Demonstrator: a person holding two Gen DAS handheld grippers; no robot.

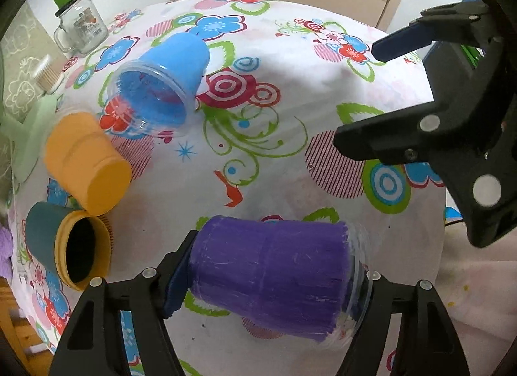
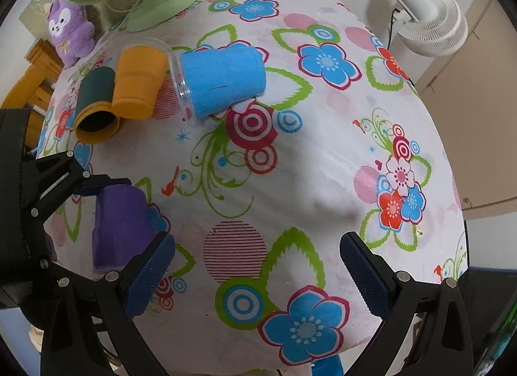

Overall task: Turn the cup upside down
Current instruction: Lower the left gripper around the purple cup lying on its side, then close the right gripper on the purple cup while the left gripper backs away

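Left hand-held gripper [image 1: 271,282] pinches the purple felt-wrapped clear plastic cup [image 1: 274,275] sideways at 6 o'clock over the flowery tabletop [image 1: 290,117], so abt half flipped; right hand-held gripper [image 2: 257,275] spread wide, w/ nothing inside.

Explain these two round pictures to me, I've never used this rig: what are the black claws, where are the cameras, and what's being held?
A person holds two handheld grippers, each with a fisheye camera looking along its fingers. In the left view, the left gripper is shut on the purple cup, held on its side. The right gripper is open and holds nothing. On the flowered tablecloth lie a blue cup, an orange cup and a dark green cup, all on their sides.
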